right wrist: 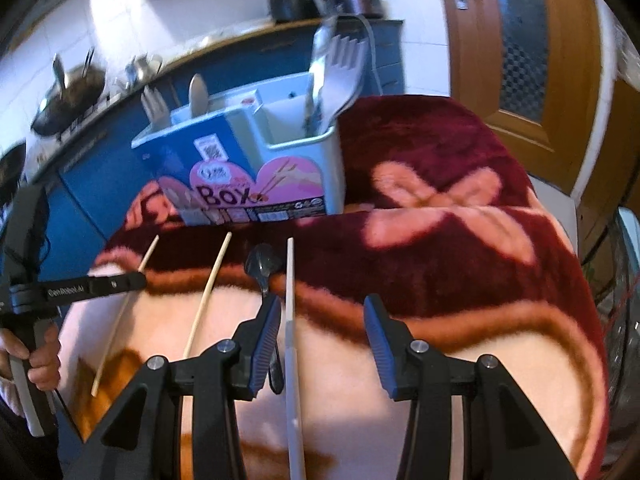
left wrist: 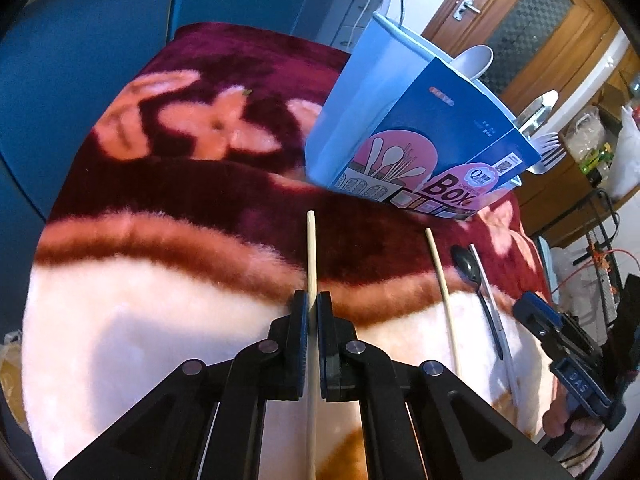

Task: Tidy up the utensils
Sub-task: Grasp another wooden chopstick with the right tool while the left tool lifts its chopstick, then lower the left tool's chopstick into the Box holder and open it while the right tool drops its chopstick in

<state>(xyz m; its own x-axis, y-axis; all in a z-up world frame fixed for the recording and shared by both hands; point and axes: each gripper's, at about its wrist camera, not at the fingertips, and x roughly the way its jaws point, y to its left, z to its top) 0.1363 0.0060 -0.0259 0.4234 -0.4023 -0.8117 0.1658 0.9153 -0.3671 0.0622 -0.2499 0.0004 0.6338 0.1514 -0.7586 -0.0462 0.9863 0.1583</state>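
Note:
My left gripper (left wrist: 313, 301) is shut on a pale wooden chopstick (left wrist: 311, 248) that lies lengthwise on the blanket. A second chopstick (left wrist: 442, 288) lies to its right, then a black spoon (left wrist: 469, 269) and a flat white utensil (left wrist: 493, 308). In the right wrist view my right gripper (right wrist: 322, 307) stands open over the white utensil (right wrist: 290, 320), which runs between its fingers close to the left pad (right wrist: 266, 340) without being pressed. The black spoon (right wrist: 262, 264) lies just left of that. The blue utensil box (right wrist: 256, 152) stands behind, upright.
The box's compartments hold forks and spoons (right wrist: 340, 68). A plush maroon and cream blanket (left wrist: 160, 320) covers the table. A hand (right wrist: 40, 360) grips the left gripper's handle. A kitchen counter with pots (right wrist: 72, 96) and a wooden door (right wrist: 520, 60) lie beyond.

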